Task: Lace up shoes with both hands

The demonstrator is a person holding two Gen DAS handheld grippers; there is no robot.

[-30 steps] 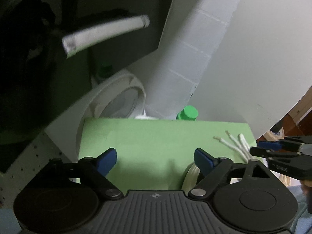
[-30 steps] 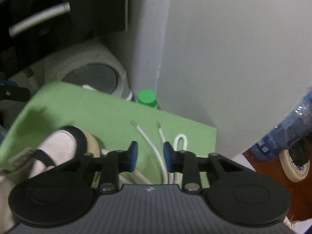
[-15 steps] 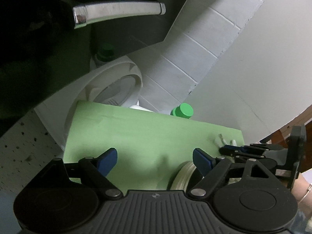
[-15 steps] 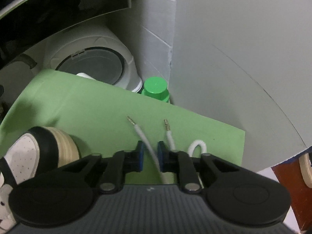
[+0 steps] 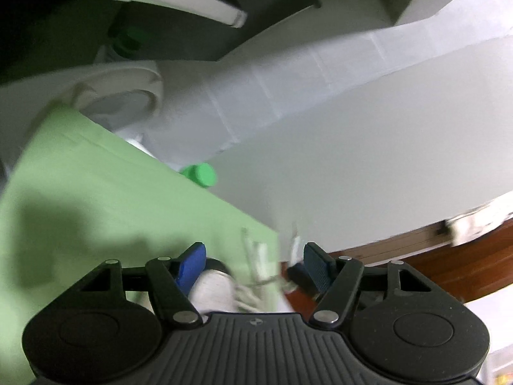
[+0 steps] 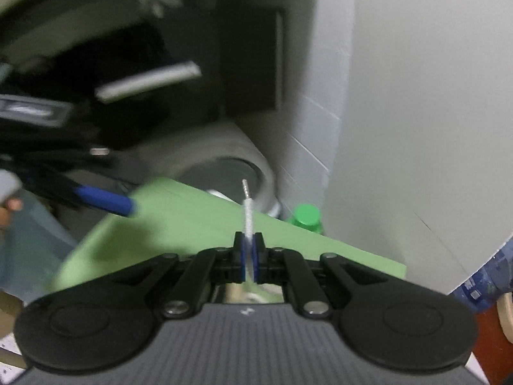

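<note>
In the right wrist view my right gripper (image 6: 248, 250) is shut on a white shoelace (image 6: 248, 218). The lace end stands straight up out of the pads, its metal tip over the green mat (image 6: 176, 218). The left gripper's blue finger (image 6: 102, 199) shows blurred at the left. In the left wrist view my left gripper (image 5: 253, 264) is open and its jaws are closing. Between its blue pads (image 5: 192, 263), untouched, lie the shoe's pale toe (image 5: 213, 288) and blurred white laces (image 5: 258, 256). The rest of the shoe is hidden behind the gripper body.
A green bottle cap (image 6: 306, 216) stands at the mat's far edge next to a white round appliance (image 6: 231, 173) and a white wall. At the right are a blue water bottle (image 6: 487, 282), a tape roll (image 6: 505, 314) and brown tabletop (image 5: 449, 266).
The right gripper has shut on one lace end and lifted it off the mat. The left gripper has rolled, narrowed its jaws and swung over the shoe toe and laces.
</note>
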